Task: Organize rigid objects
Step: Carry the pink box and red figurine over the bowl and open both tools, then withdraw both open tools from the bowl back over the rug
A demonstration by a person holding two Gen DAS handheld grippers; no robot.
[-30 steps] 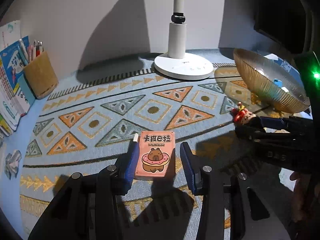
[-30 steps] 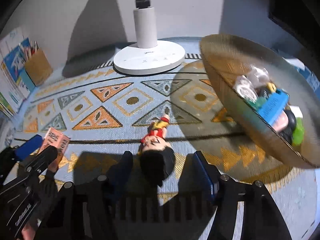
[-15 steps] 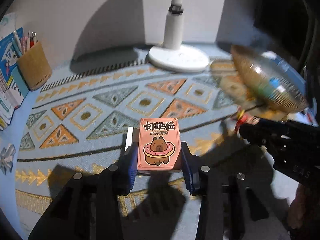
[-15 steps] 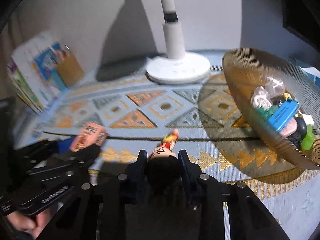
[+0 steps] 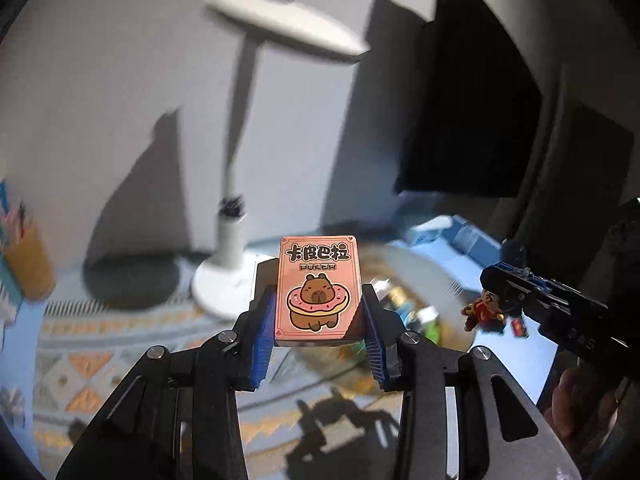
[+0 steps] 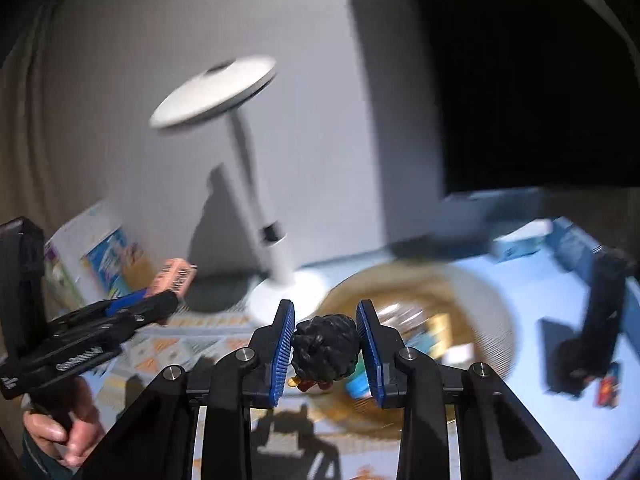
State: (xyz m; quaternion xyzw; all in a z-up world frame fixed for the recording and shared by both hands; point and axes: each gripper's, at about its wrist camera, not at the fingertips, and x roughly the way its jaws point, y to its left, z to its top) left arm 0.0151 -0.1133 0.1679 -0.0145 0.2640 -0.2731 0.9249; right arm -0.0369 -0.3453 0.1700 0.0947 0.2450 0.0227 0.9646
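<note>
Both hand-held grippers carry loads above the bench.
Left hand-held gripper pinches the pink card box; right hand-held gripper pinches the black-haired figurine near the amber bowl.

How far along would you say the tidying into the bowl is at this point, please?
Done: several small items already lie in the ribbed glass bowl. In hand: the left gripper is shut on the pink capybara poker card box, and the right gripper is shut on the black-haired figurine, both clear of the patterned mat. Left: dropping both into the bowl.
</note>
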